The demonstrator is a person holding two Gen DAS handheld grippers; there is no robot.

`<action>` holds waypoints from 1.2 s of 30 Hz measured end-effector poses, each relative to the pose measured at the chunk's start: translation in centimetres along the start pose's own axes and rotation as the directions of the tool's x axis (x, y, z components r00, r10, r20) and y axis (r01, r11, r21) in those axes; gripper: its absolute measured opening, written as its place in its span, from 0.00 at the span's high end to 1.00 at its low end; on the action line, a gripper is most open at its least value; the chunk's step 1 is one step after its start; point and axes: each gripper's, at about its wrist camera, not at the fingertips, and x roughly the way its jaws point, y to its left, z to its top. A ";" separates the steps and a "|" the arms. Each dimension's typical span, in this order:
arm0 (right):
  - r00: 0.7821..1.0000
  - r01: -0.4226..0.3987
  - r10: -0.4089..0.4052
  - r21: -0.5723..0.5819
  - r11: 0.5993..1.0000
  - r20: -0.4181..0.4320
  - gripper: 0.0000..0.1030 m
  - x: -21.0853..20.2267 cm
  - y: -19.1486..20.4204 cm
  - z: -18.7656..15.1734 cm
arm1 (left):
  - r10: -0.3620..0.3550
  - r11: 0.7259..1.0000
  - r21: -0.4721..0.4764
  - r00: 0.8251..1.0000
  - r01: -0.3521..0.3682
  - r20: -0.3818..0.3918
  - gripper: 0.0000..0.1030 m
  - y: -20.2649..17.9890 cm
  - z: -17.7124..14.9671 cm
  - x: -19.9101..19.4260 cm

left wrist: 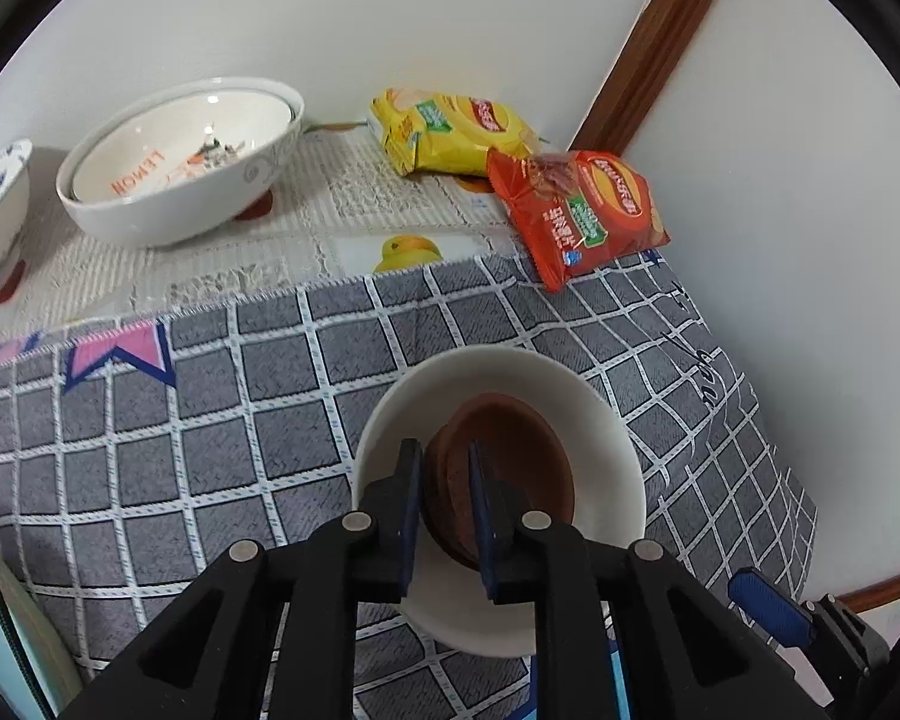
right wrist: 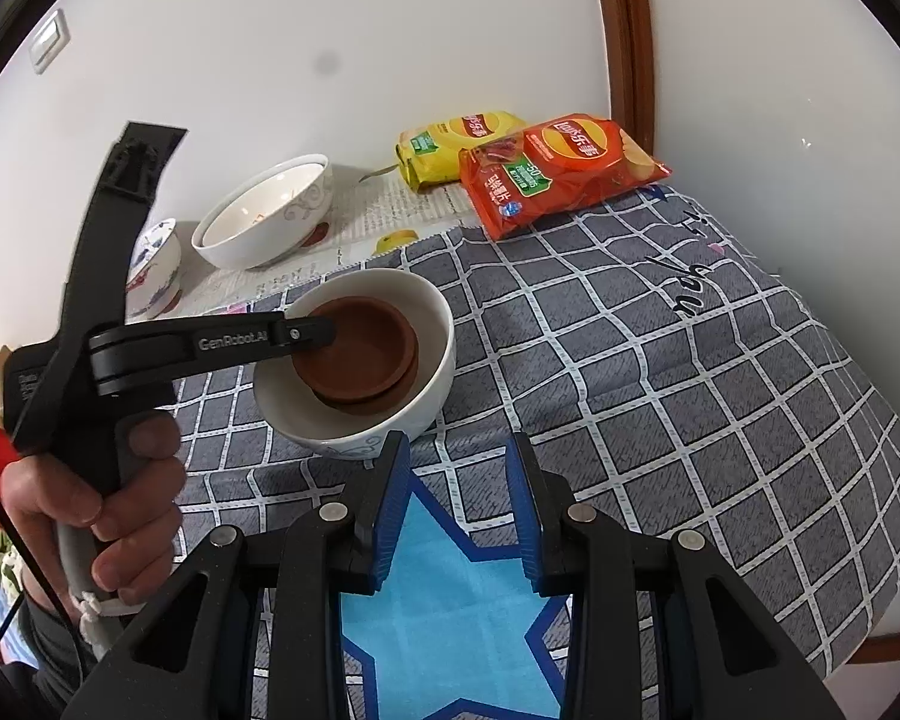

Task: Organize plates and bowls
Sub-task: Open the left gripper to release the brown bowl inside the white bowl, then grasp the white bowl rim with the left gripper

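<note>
Saucers (left wrist: 498,456) stacked inside bowl (left wrist: 606,420) on cloth (left wrist: 210,420), snack bags (left wrist: 576,210) behind
</note>
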 end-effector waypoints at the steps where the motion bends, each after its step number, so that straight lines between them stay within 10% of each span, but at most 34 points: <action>1: 1.000 0.001 -0.001 -0.001 1.000 -0.001 0.68 0.0 0.1 0.1 | 0.005 1.000 0.006 1.000 -0.005 0.015 0.80 0.0 0.1 -0.5; 24: 0.996 0.052 -0.058 0.098 0.994 0.064 0.59 -4.4 0.4 -0.8 | 0.135 0.991 0.003 0.990 -0.135 0.034 0.78 1.9 1.4 -4.5; 36: 0.978 0.104 -0.130 0.152 0.983 0.166 0.57 -9.7 1.0 -1.8 | 0.083 0.996 0.018 0.990 -0.086 0.110 0.64 1.0 1.4 -8.0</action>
